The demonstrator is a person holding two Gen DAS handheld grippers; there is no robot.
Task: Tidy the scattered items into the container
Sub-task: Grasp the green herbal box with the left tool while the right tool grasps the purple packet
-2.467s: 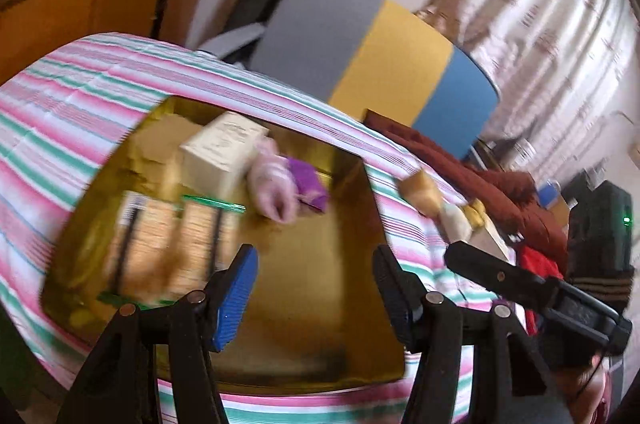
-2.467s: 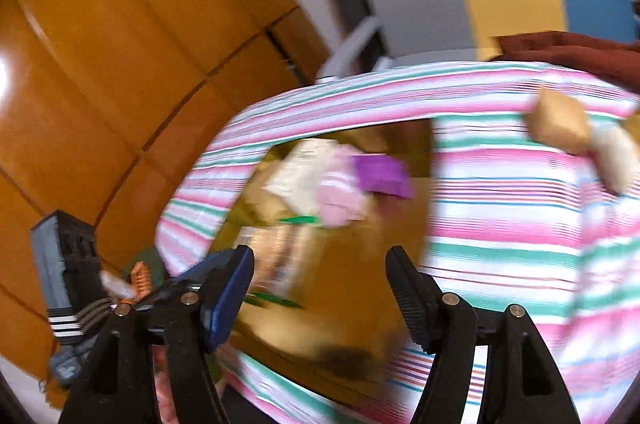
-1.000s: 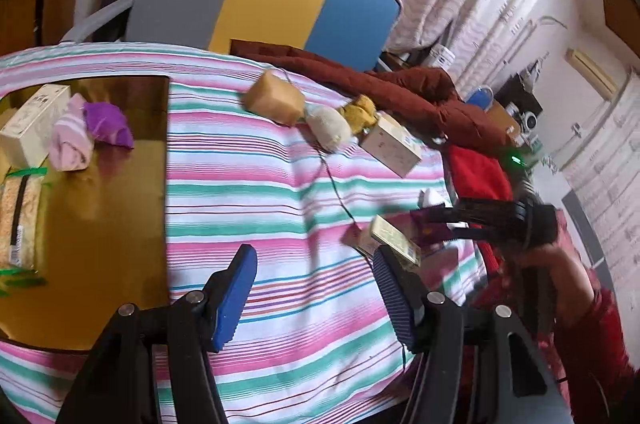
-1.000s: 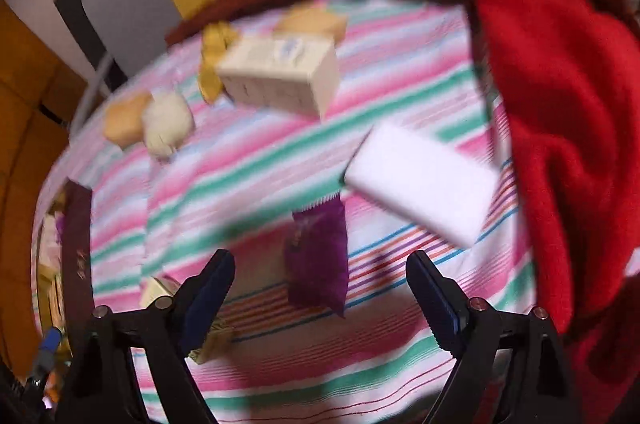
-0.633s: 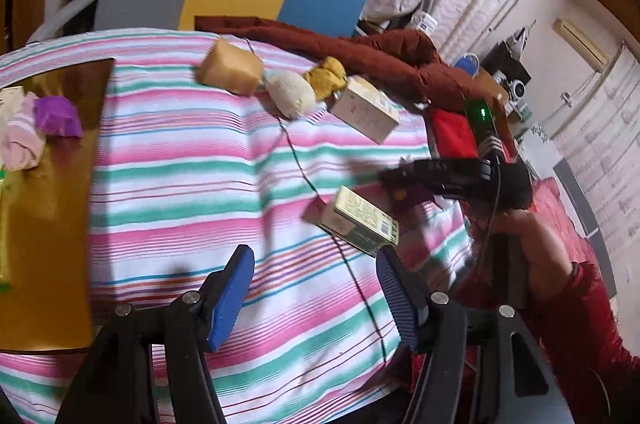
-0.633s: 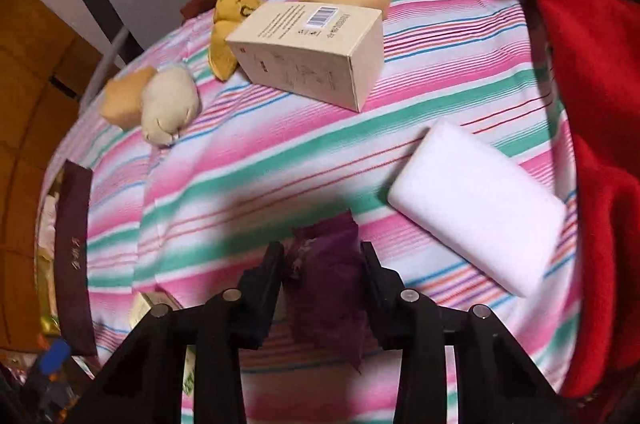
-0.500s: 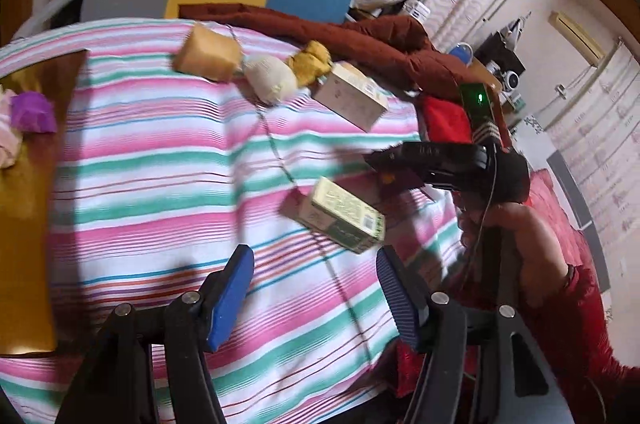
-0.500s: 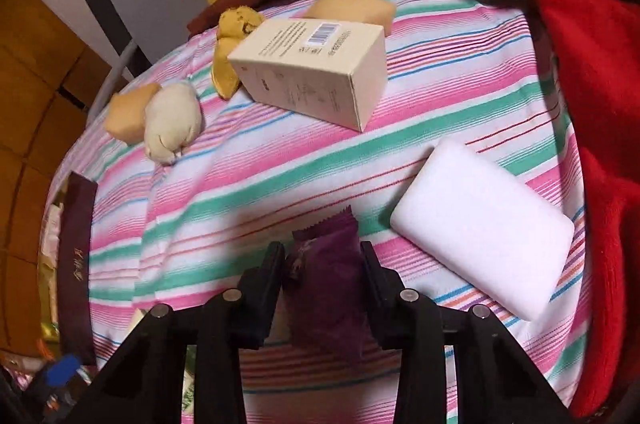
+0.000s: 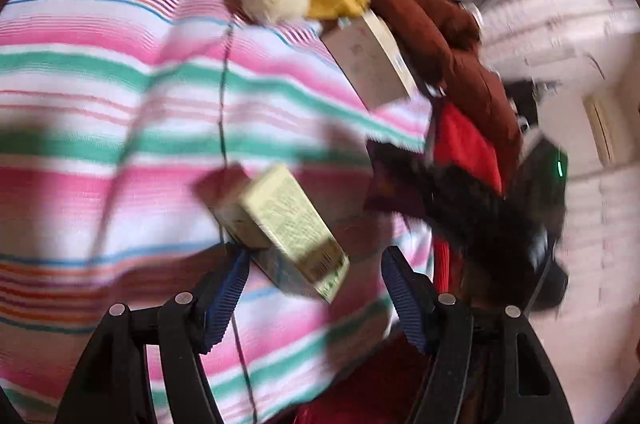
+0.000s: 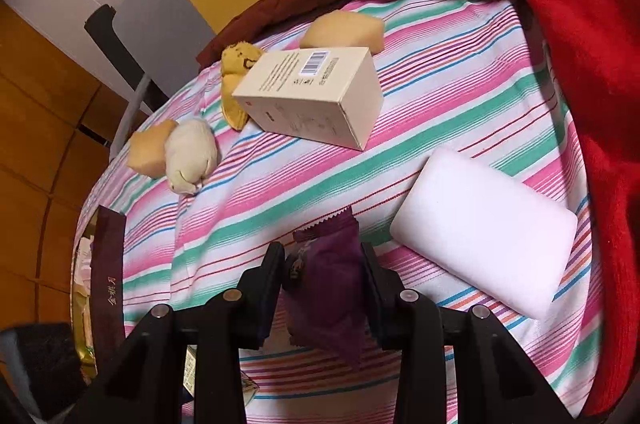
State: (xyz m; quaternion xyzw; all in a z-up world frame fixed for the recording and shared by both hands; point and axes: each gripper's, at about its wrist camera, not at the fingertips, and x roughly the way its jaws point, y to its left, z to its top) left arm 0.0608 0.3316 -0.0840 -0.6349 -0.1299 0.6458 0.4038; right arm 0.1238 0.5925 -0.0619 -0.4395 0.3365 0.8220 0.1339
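My right gripper (image 10: pixel 322 264) is shut on a purple snack packet (image 10: pixel 328 276), held just above the striped cloth. My left gripper (image 9: pixel 314 288) is open, its blue pads either side of a small yellow-green box (image 9: pixel 292 224) lying on the cloth, touching neither side that I can see. The right gripper with the purple packet (image 9: pixel 390 183) also shows blurred in the left wrist view. The gold container (image 10: pixel 82 304) with its dark lid edge sits at the far left of the right wrist view.
On the striped tablecloth (image 10: pixel 440 103) lie a cream carton (image 10: pixel 316 95), a white sponge block (image 10: pixel 484 236), a white plush (image 10: pixel 190 155), a yellow plush (image 10: pixel 236 79) and two tan buns (image 10: pixel 344 27). Red and maroon cloth (image 10: pixel 592 103) borders the right edge. A thin cable (image 9: pixel 222 83) crosses the cloth.
The right gripper closed on the purple packet and lifted it slightly. The left gripper swung from the gold container rightward and down onto the yellow-green box.
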